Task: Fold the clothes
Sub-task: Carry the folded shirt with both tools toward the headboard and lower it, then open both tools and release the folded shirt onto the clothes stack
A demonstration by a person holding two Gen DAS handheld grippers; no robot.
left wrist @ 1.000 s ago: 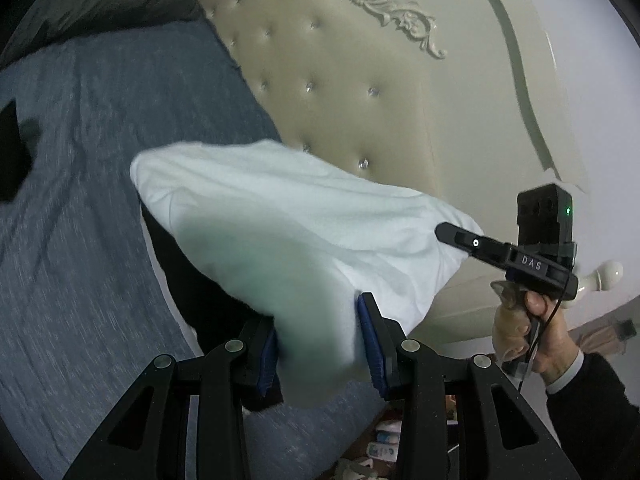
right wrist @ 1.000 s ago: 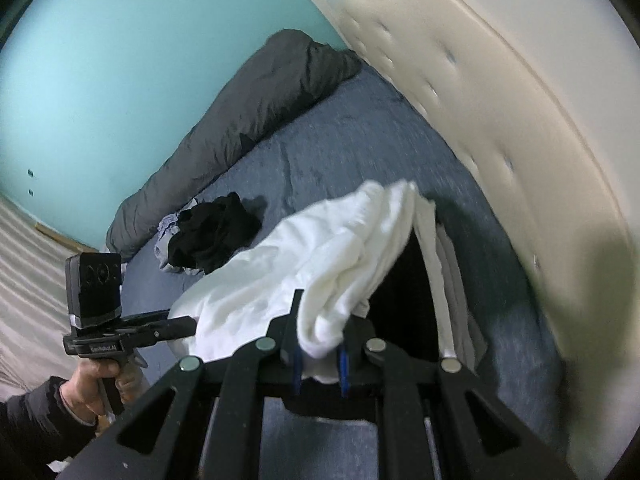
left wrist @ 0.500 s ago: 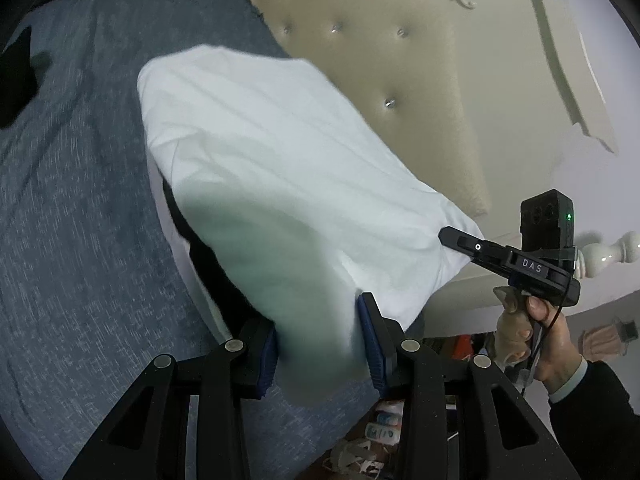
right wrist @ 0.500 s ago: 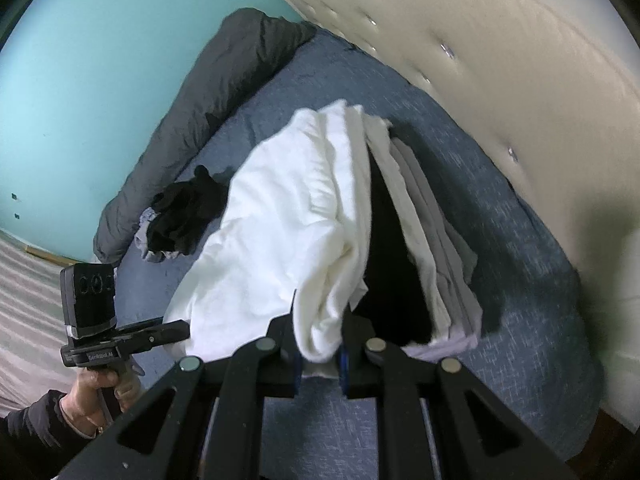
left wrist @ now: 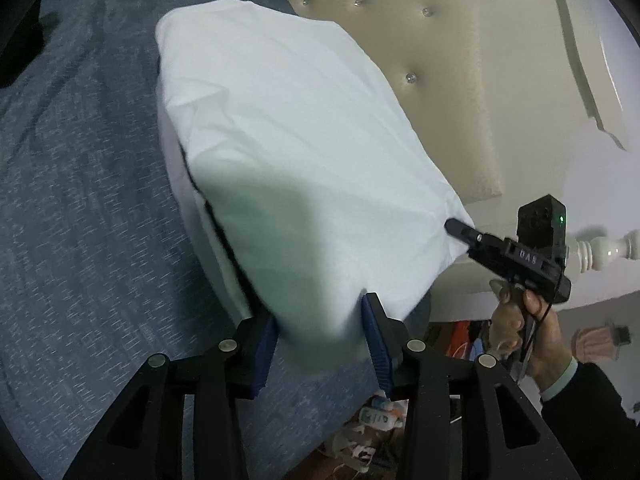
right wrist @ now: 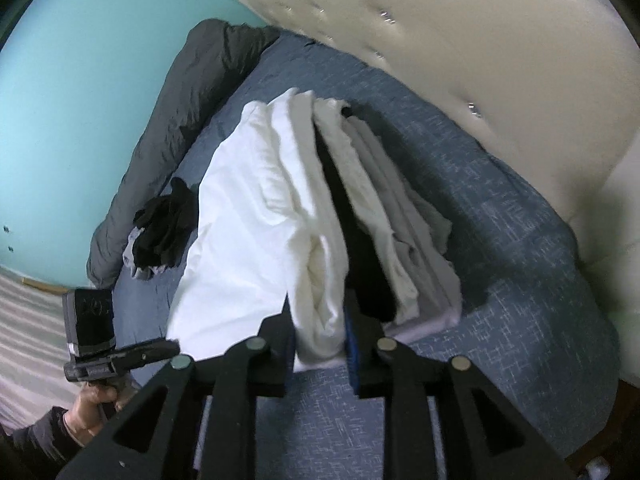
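A bed (left wrist: 88,208) in blue-grey sheet fills both views. A folded white garment (left wrist: 296,152) hangs just above a stack of folded clothes (right wrist: 404,236) near the padded headboard (left wrist: 448,92). The left hand-held gripper (left wrist: 320,344) clamps one bunched corner. The right hand-held gripper (right wrist: 320,332) pinches another; its jaws have just been opening, cloth between them. The fabric looks light, soft and limp, best held by edges. No containers appear.
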